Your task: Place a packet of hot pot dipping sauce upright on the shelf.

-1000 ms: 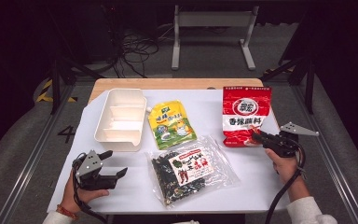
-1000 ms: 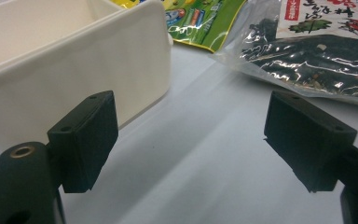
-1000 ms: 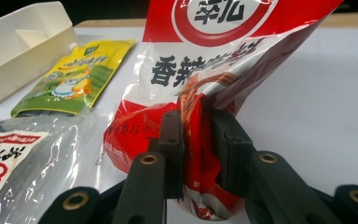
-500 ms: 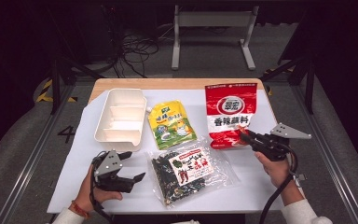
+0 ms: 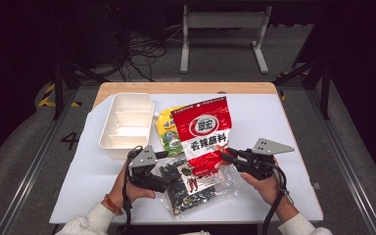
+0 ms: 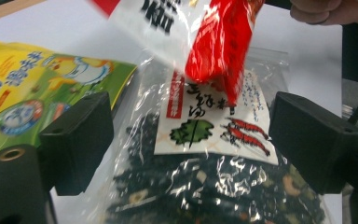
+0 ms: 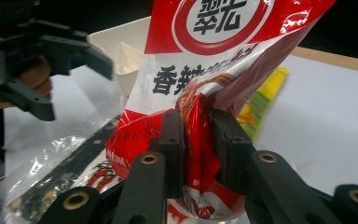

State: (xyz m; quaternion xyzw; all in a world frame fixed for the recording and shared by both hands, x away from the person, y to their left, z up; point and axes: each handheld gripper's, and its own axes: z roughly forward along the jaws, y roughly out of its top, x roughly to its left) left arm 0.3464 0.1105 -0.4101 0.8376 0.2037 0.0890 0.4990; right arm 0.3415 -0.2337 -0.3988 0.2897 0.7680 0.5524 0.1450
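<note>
A red and white snack bag (image 5: 203, 132) hangs tilted above the table, its lower edge pinched in my right gripper (image 5: 225, 156). In the right gripper view both pads (image 7: 172, 140) press the crumpled red bag (image 7: 223, 42). A clear bag of dark dried food (image 5: 200, 188) lies flat beneath it near the front edge. My left gripper (image 5: 169, 171) is at that bag's left end, open. In the left gripper view the clear bag (image 6: 214, 186) lies between the wide-apart jaws of the left gripper (image 6: 198, 140), and the red bag (image 6: 219, 42) dangles just beyond.
A white divided tray (image 5: 127, 125) stands at the back left of the white table top (image 5: 274, 122). A yellow-green pouch (image 5: 165, 129) lies between the tray and the red bag, partly covered. Dark floor, cables and a metal stand lie beyond the table.
My right gripper has carried the red bag up and leftward from the back right until it is over the clear bag. My left gripper has moved right to the clear bag's end.
</note>
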